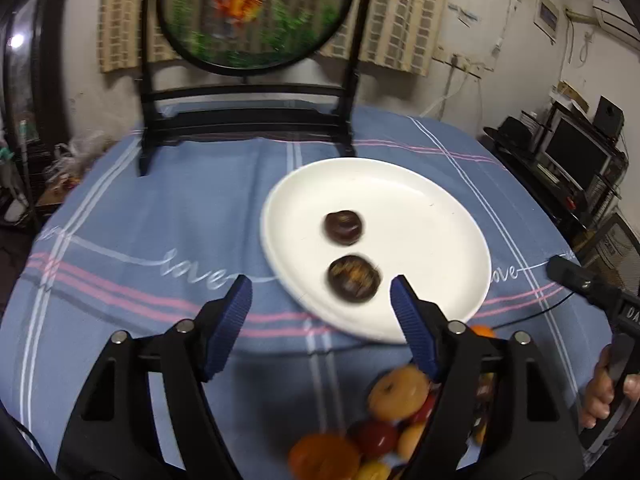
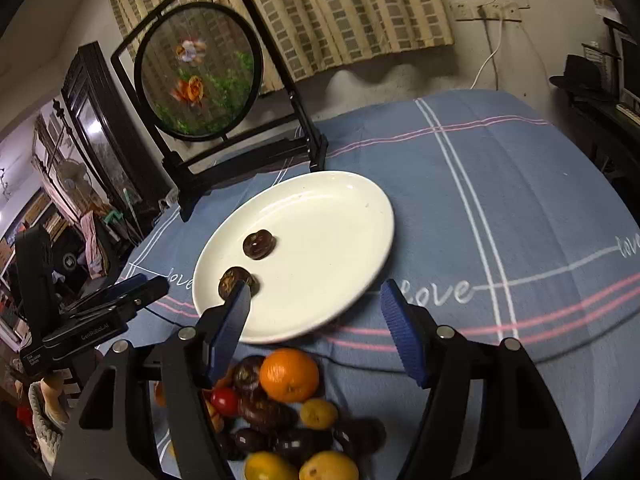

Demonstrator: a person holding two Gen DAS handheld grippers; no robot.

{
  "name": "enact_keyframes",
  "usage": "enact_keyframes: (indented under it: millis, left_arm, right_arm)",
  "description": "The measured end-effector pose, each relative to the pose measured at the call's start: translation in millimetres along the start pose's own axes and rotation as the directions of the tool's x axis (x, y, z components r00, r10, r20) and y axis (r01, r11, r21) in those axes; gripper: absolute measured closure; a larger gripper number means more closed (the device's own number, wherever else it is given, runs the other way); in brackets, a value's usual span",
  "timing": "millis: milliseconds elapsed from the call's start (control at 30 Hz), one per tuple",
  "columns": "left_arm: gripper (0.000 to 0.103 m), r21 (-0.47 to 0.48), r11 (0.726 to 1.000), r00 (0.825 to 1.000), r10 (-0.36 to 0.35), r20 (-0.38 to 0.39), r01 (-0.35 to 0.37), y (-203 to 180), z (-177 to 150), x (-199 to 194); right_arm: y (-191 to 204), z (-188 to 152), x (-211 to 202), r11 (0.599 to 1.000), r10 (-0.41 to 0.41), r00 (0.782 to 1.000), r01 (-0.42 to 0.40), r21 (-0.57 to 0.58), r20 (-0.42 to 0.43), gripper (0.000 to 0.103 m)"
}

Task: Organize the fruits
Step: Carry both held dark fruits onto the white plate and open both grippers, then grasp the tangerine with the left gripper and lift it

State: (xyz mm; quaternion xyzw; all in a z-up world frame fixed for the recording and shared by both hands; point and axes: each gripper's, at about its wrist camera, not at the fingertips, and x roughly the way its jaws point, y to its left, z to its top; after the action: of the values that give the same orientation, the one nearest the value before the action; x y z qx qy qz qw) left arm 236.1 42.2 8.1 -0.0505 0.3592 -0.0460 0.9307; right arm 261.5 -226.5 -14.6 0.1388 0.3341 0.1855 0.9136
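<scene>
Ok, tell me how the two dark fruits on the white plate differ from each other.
The far dark fruit lies nearer the middle of the white plate; the near dark fruit lies close to its front rim. The far one looks glossy and evenly dark; the near one shows yellowish-brown flecks. Both are round, similar in size, apart from each other and held by neither gripper.

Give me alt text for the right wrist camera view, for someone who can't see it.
A white plate holding two dark round fruits sits on a blue striped tablecloth, seen past the open, empty right gripper. A pile of fruit, including an orange, lies in the foreground, and the left gripper shows at the left edge.
</scene>
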Motion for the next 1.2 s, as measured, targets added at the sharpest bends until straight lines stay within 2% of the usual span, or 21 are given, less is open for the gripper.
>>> enact_keyframes:
  millis: [100, 167, 233, 367, 533, 800, 867, 933, 1000, 1067, 1100, 1133, 1167, 1200]
  left_arm:
    - [0.023, -0.002, 1.0, 1.0, 0.016, 0.006, -0.016, 8.4, -26.5, -19.7]
    - [0.02, -0.002, 0.998, 0.998, 0.062, 0.009, -0.062, 16.1, -48.4, -31.3]
    - [0.017, -0.017, 0.997, 0.998, 0.07, -0.008, -0.07, 23.0, -65.0, -37.4]
    - [0.017, -0.023, 0.997, 0.996, 0.072, -0.043, -0.073, 28.8, -87.1, -40.5]
    - [0.012, 0.009, 0.999, 0.999, 0.045, -0.016, -0.045, 20.4, -89.8, -44.4]
    - [0.011, 0.083, 0.995, 0.996, 0.062, -0.063, -0.057, 4.0, -93.9, -29.9]
    - [0.011, 0.103, 0.991, 0.993, 0.091, -0.073, -0.083, 1.8, -95.6, -25.7]
    - [0.002, 0.115, 0.986, 0.988, 0.133, -0.078, -0.123, 2.6, -95.7, -21.1]
    - [0.002, 0.104, 0.985, 0.987, 0.145, -0.064, -0.138, 8.0, -94.6, -23.4]
    - [0.002, 0.082, 0.976, 0.979, 0.203, -0.014, -0.201, 16.2, -91.4, -32.5]
    - [0.002, 0.055, 0.961, 0.963, 0.27, 0.021, -0.271, 23.2, -89.6, -39.1]
    - [0.002, 0.029, 0.951, 0.951, 0.308, 0.035, -0.309, 30.0, -88.3, -42.5]
    - [0.002, 0.005, 0.948, 0.948, 0.317, 0.036, -0.318, 35.6, -87.5, -44.6]
    - [0.002, -0.044, 0.952, 0.952, 0.305, 0.03, -0.304, 46.2, -85.9, -48.0]
  right_arm:
    - [-7.0, -18.7, -18.1, 1.0, -0.006, 1.0, 0.005, 0.015, 0.009, 0.034]
    - [-12.9, -32.0, -26.9, 0.999, -0.007, 1.0, 0.007, 0.036, 0.008, 0.03]
    - [-21.4, -47.3, -34.8, 0.997, -0.035, 0.999, 0.035, 0.071, -0.011, 0.009]
    - [-28.5, -62.4, -49.5, 0.994, -0.022, 1.0, 0.021, 0.11, 0.007, 0.008]
    - [-27.1, -65.5, -47.2, 0.994, -0.054, 0.999, 0.054, 0.098, -0.003, 0.008]
    - [-26.7, -65.0, -41.5, 0.993, -0.059, 0.997, 0.063, 0.103, -0.039, 0.008]
    - [-26.4, -65.6, -41.2, 0.993, -0.059, 0.997, 0.063, 0.104, -0.043, 0.008]
    - [-26.4, -65.4, -40.4, 0.992, -0.064, 0.997, 0.069, 0.105, -0.048, 0.008]
    - [-27.3, -65.6, -40.8, 0.992, -0.064, 0.997, 0.069, 0.11, -0.052, 0.008]
    - [-27.2, -65.0, -41.4, 0.992, -0.06, 0.997, 0.066, 0.111, -0.049, 0.008]
    - [-27.3, -64.8, -42.2, 0.992, -0.06, 0.997, 0.064, 0.11, -0.046, 0.008]
    - [-27.6, -64.5, -43.1, 0.992, -0.06, 0.997, 0.064, 0.111, -0.043, 0.008]
    - [-28.0, -64.6, -43.6, 0.992, -0.059, 0.997, 0.063, 0.112, -0.042, 0.008]
    - [-28.7, -64.2, -44.1, 0.992, -0.055, 0.998, 0.06, 0.115, -0.041, 0.008]
